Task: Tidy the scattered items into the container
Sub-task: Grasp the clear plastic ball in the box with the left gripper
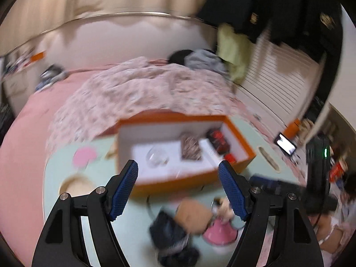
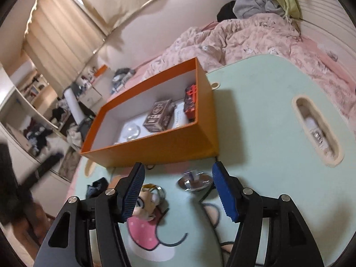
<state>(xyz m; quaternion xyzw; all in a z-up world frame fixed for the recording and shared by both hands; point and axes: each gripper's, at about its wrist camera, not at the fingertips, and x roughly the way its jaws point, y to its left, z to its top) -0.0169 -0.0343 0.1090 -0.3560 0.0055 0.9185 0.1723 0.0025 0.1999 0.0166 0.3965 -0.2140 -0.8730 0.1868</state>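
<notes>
An orange box with a white inside stands on a mint-green table. It holds a brown patterned pack, a red-black pack and a clear round thing. On the table before the box lie a silver metal piece, a small plush doll, a dark cloth item and a tan item. My left gripper is open above them. My right gripper is open, empty, just above the metal piece.
A bed with a pink floral quilt lies behind the table. A phone rests at the table's right. The table has a slot handle. Shelves with clutter stand at the left.
</notes>
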